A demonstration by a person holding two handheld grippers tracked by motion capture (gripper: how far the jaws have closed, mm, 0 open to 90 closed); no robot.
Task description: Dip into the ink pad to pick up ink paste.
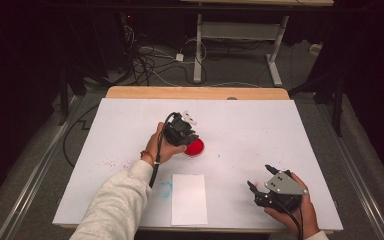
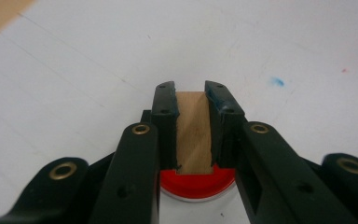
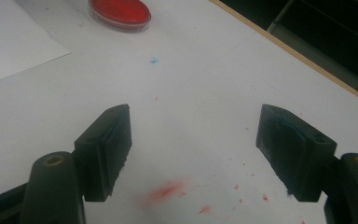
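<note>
My left tongs (image 2: 190, 100) pinch the wooden stamp (image 2: 193, 133) over the red ink pad (image 2: 196, 184); I'd press straight down, right tongs (image 3: 193, 149) idle, spread.

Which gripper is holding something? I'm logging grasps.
The left gripper: its jaws clamp a wooden block above the red ink pad. The right gripper is open.

We find no text, label, brand, number or sign that can be read in any view — not on the white table cover (image 1: 260, 125), not on the blank sheet of paper (image 1: 189, 199) at lower centre of the high view, and not on the red ink pad (image 3: 120, 12) at the upper left of the right gripper view.
</note>
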